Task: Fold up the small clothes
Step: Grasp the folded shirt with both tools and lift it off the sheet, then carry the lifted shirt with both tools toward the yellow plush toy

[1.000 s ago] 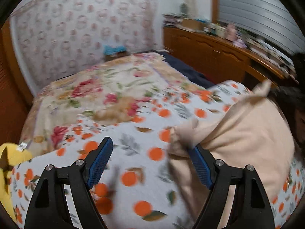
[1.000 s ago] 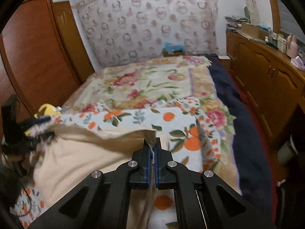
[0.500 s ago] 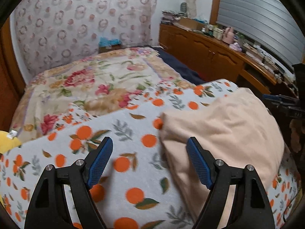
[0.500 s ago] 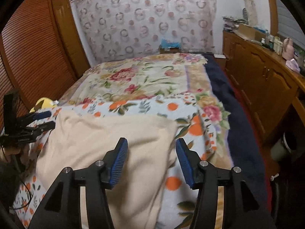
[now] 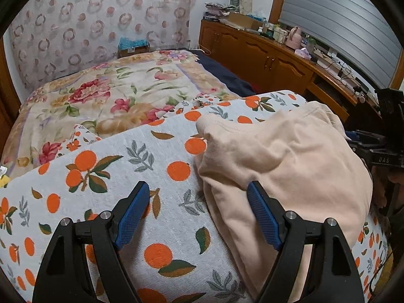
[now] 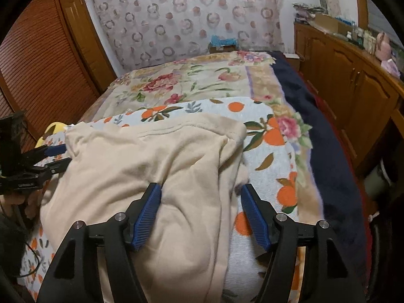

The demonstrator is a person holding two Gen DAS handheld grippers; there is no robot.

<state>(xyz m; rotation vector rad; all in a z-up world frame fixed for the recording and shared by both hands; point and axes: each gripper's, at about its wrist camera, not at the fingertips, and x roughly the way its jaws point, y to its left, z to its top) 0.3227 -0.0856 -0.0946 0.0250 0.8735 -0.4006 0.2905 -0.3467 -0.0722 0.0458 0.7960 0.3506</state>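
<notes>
A cream garment [image 5: 285, 166] [image 6: 151, 166] lies rumpled and folded over on the orange-print towel [image 5: 141, 176] [image 6: 265, 161] spread on the bed. My left gripper [image 5: 198, 210] stands open above the garment's left edge, its right pad just over the cloth, nothing gripped. My right gripper [image 6: 202, 214] hovers over the garment's right side with its jaws opening; the cloth lies below between them, and the pads do not press on it. Each gripper shows at the other view's edge: the right gripper [image 5: 373, 146], the left gripper [image 6: 43, 161].
A floral blanket [image 5: 121, 96] covers the far part of the bed, with a dark blue sheet [image 6: 328, 151] along its right side. Wooden cabinets [image 5: 265, 58] with clutter run along the right wall. A slatted wooden door [image 6: 38, 63] stands left. Something yellow [image 6: 53, 128] lies at the bed's left edge.
My right gripper went from shut on the garment's edge to open, and the cloth dropped flat onto the towel. The left gripper tilted, staying open.
</notes>
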